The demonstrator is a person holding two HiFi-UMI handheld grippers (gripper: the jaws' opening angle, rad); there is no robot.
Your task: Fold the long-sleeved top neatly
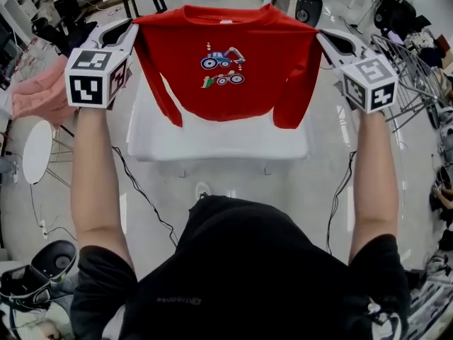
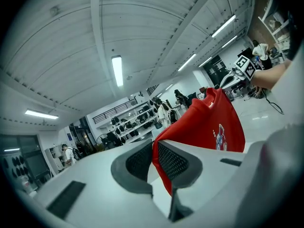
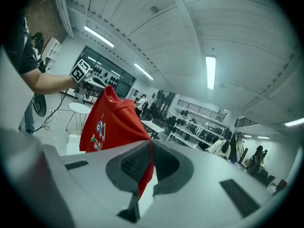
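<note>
Top [image 1: 226,62] hangs, shoulders pinched by left gripper [image 1: 134,27] at nine o'clock and right gripper [image 1: 320,38] at three; best lowered level onto the table [image 1: 212,142].

One red top [image 1: 226,62]; two grippers, the left gripper [image 1: 133,25] and the right gripper [image 1: 320,37]; one white table [image 1: 212,142]; one pink cloth [image 1: 42,91] at nine o'clock.

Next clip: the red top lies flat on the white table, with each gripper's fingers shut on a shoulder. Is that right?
Not quite. The red top does not lie flat on the white table; it hangs in the air above it, stretched between the grippers, as the left gripper view shows. The left gripper and right gripper are each shut on a shoulder, as stated.
</note>
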